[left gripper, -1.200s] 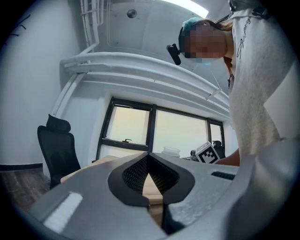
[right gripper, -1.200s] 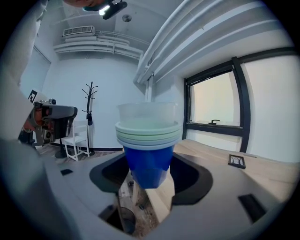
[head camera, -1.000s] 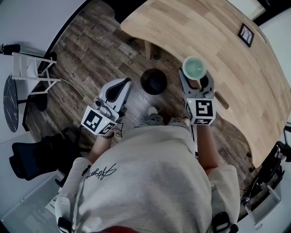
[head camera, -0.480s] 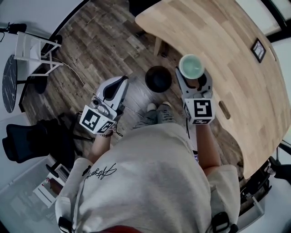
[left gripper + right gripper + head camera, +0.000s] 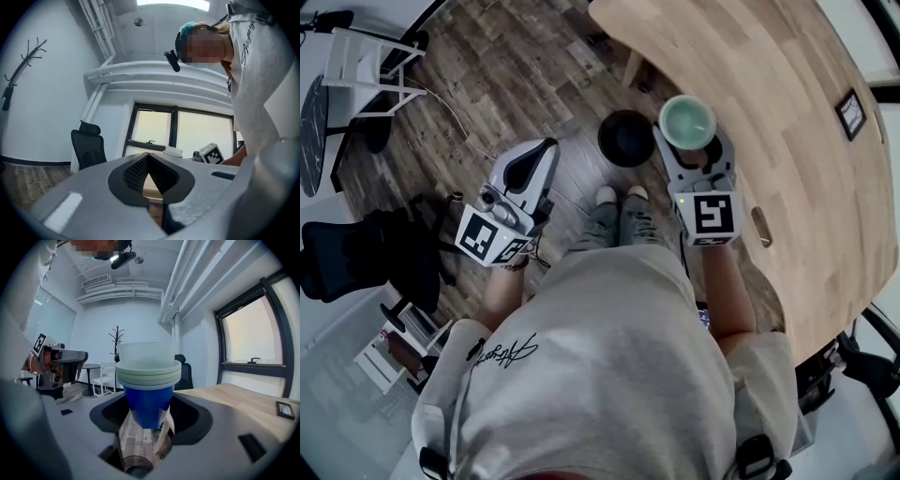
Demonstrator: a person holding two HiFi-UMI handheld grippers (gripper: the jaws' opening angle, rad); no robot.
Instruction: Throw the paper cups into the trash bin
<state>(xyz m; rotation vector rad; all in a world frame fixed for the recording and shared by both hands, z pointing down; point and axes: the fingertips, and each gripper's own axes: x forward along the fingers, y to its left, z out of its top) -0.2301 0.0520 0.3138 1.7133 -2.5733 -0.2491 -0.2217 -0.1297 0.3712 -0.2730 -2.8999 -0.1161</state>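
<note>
Beside the wooden surface (image 5: 769, 103), the right tool (image 5: 688, 148) is clamped on nested paper cups (image 5: 687, 121) — the carry step, by appearance. The trash bin (image 5: 625, 138) stands just beside them on the floor. The left tool (image 5: 539, 155) is closed, empty. Next move — centre the cups over the bin, then release.

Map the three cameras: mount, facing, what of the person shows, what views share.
Head view: on the head, looking steeply down at trash bin and table; shows sweatshirt, feet, left gripper, right gripper holding paper cups.
Left gripper view: on the left gripper, tilted up along shut jaws toward a window; shows sweatshirt.
Right gripper view: on the right gripper, along jaws clamping the cups, bin below; shows sweatshirt.
Shared: each gripper view catches the other gripper; head and right gripper views share the bin.
</note>
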